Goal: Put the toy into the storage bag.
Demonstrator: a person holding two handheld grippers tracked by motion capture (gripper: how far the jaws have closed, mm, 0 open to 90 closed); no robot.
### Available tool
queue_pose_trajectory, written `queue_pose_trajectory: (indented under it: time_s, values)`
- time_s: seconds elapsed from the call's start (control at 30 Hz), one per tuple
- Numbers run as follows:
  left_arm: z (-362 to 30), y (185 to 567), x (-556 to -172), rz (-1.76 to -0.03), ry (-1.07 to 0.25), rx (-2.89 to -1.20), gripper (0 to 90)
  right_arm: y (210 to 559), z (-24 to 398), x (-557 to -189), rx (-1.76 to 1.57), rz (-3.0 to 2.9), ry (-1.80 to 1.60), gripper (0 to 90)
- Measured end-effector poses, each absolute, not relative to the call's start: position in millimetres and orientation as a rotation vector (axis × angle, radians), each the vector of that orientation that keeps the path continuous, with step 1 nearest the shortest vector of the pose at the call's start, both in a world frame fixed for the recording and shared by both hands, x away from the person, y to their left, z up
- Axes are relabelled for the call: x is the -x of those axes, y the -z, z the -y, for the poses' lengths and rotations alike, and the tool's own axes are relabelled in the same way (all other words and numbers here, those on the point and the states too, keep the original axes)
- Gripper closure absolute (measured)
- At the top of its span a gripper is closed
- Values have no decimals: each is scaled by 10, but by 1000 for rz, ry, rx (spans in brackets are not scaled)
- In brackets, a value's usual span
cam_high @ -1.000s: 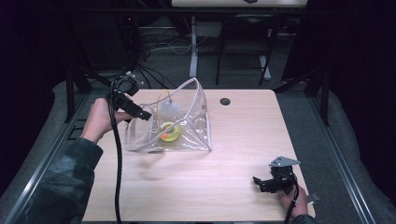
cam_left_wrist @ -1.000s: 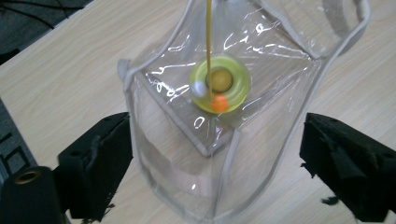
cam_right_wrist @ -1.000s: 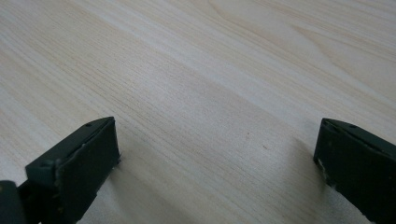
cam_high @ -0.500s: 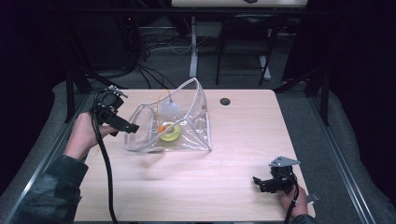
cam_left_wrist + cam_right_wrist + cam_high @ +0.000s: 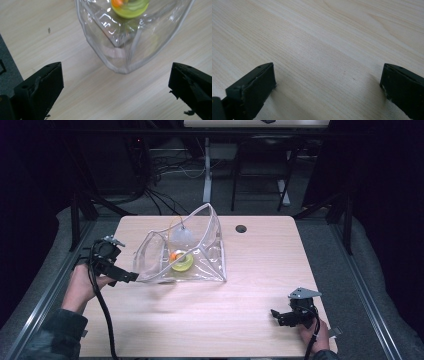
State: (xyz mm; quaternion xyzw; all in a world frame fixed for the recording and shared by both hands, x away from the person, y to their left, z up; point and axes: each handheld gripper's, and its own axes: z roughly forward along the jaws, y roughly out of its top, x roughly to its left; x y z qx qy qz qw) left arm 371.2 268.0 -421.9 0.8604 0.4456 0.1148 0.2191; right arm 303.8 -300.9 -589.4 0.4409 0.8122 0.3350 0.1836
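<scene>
High view, change: left gripper [image 5: 131, 277] has pulled out of the clear bag [image 5: 182, 251] to its left corner, lower; jaws have just been opening, nothing between them.
Bag: table [image 5: 250, 285] centre-left, mouth upward, long axis left-right.
Inside: yellow ring [image 5: 181, 261].
Right gripper [image 5: 278, 316]: released, unmoved.

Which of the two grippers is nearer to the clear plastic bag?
The left gripper, beside the clear plastic bag's corner; the right gripper rests far off.

A round dark grommet hole [image 5: 241, 228] marks the wooden table [image 5: 260, 270].
</scene>
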Motion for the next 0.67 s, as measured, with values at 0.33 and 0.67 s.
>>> queue_pose_trajectory:
  time_s: [0.33, 0.67]
  values:
    - [-2818, 4691, -3566, -1284, -309, -2363, 0, 5894, 3009, -3037, -1244, -2290, -943, 0]
    - [-2921, 5217, -3422, -1377, -233, -2263, 0, 5898, 3004, -3034, -1248, -2280, -950, 0]
